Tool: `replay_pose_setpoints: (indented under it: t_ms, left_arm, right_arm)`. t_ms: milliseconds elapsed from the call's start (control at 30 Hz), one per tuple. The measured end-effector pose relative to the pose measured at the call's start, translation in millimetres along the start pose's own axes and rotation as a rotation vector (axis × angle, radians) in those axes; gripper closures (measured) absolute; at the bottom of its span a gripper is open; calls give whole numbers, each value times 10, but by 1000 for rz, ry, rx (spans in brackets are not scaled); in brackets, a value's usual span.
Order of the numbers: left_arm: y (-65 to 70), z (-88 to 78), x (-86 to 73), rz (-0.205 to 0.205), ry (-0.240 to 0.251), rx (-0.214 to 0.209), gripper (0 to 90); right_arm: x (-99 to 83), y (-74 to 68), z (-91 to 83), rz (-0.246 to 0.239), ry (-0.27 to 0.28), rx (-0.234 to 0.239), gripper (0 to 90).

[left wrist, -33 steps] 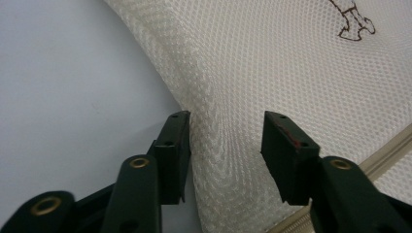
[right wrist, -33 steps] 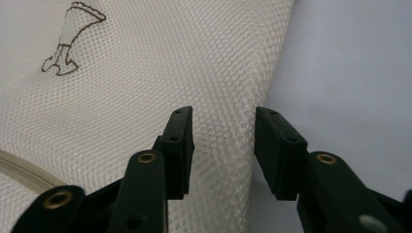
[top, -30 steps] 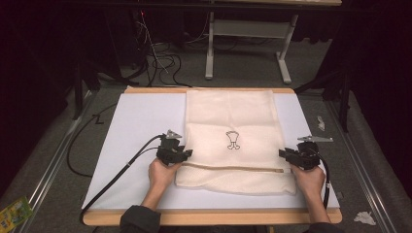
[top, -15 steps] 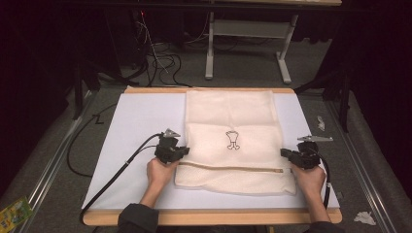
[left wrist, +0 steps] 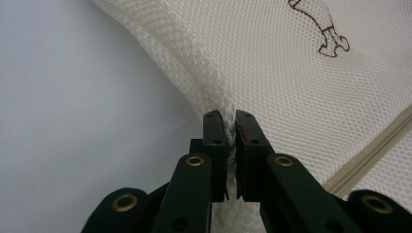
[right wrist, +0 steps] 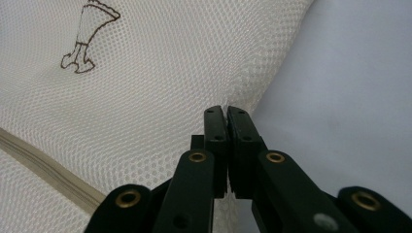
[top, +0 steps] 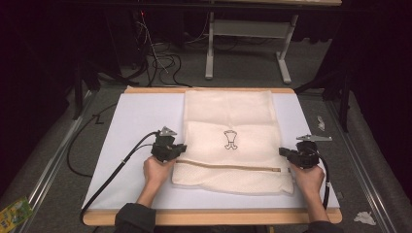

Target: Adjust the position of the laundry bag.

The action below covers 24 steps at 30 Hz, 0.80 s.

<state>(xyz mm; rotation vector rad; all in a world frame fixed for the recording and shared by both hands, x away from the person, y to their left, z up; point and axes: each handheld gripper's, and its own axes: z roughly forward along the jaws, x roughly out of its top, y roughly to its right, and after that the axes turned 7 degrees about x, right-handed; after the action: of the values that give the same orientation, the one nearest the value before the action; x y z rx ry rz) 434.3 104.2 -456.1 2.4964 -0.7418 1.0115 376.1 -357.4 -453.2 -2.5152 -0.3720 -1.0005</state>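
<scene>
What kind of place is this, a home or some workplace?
Probably a lab or recording workspace, not a home. A white-topped table stands in a dark room, loose cables lie on the grey carpet behind it, and a metal table frame stands farther back. On the table lies a mesh laundry bag.

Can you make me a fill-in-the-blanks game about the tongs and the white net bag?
1. The left tongs are shut on the ____ edge of the mesh bag.
2. The right tongs are ____ on its other edge.
3. The bag's zipper is ____.
4. The bag lies on a white ____.

Missing words: left; shut; closed; mat
</scene>
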Motion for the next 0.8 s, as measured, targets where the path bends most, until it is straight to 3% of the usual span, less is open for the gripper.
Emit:
replay_pose_setpoints:
  t_ms: [800]
  left_arm:
    - [-158, -158, -38, -19, 18, 39, 849]
  right_arm:
    - [60, -136, 86, -27, 17, 35, 890]
